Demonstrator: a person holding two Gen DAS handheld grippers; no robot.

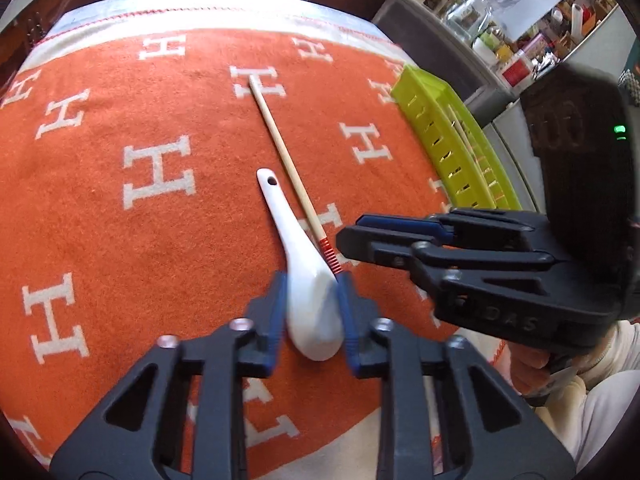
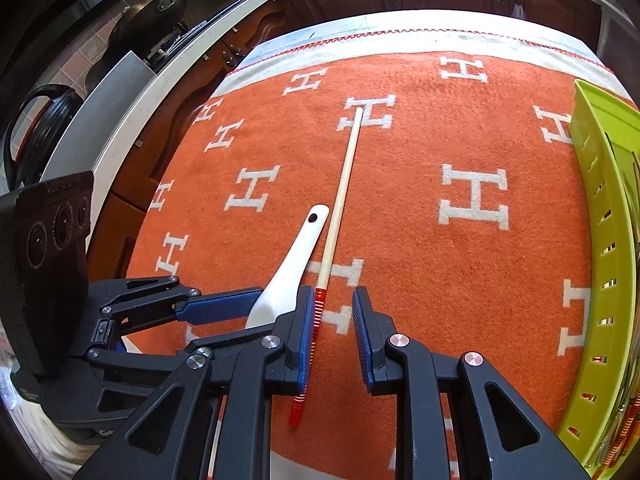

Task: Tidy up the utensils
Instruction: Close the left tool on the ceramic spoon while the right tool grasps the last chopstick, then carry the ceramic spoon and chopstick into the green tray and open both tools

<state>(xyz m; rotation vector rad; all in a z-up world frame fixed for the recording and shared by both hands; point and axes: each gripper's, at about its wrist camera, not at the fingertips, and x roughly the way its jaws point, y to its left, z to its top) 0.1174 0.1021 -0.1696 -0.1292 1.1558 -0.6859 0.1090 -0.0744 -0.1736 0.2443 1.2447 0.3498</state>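
The left gripper [image 1: 312, 312] has its blue pads pressed on either side of the bowl of the white ceramic soup spoon [image 1: 298, 264], whose holed handle runs straight away from the tongs across the orange letter-patterned cloth [image 1: 160, 240]. Just beside it, nearly parallel, lies the pale wooden chopstick with a red banded end [image 2: 340, 208]; the right gripper [image 2: 332, 336] stands narrowly apart over that red end, one pad at it, nothing clamped. The lime-green slotted plastic basket [image 2: 600, 240] sits to the right, nearer the right hand
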